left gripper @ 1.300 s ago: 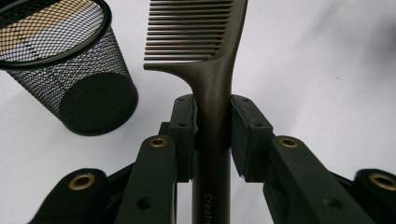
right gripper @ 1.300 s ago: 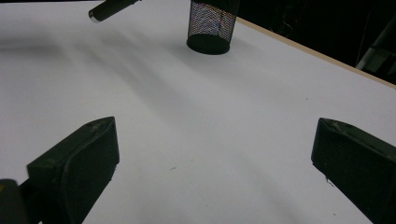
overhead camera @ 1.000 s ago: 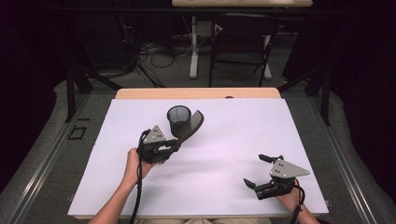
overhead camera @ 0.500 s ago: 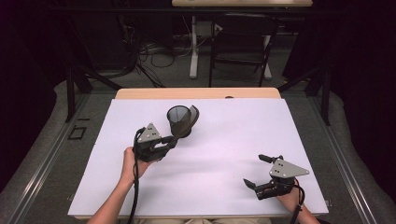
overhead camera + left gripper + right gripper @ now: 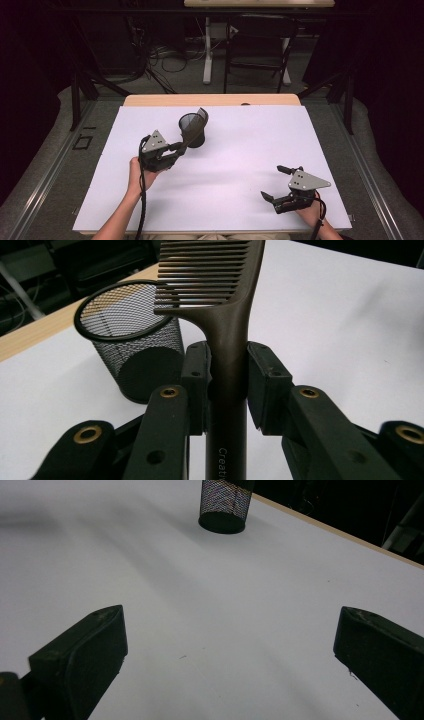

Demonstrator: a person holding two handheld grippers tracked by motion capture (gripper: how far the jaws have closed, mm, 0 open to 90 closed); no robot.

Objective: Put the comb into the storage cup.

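On the table: a white sheet [image 5: 240,165] covered most of the top, with a strip of bare wood showing along the far edge.
Left gripper: the left gripper [image 5: 176,148] sat left of centre in the high view, held in the person's left hand [image 5: 137,172]; its jaws were clamped on the handle of a dark comb [image 5: 227,330].
Comb: its handle ran up between the two jaws in the left gripper view, with the toothed end raised beyond them; the teeth reached over the rim of the cup, and in the high view the comb's tip [image 5: 201,114] stood at the cup's far right edge.
Cup: a black mesh cup [image 5: 192,131] stood upright on the sheet toward the far side, just beside the left gripper; whether the comb touched its rim could not be told.
Right gripper: the right gripper [image 5: 274,184] lay near the right front corner of the sheet, well apart from the cup, its jaws spread wide with nothing between them.
Right gripper view: the mesh cup [image 5: 225,505] showed far off at the top, beyond bare white sheet.
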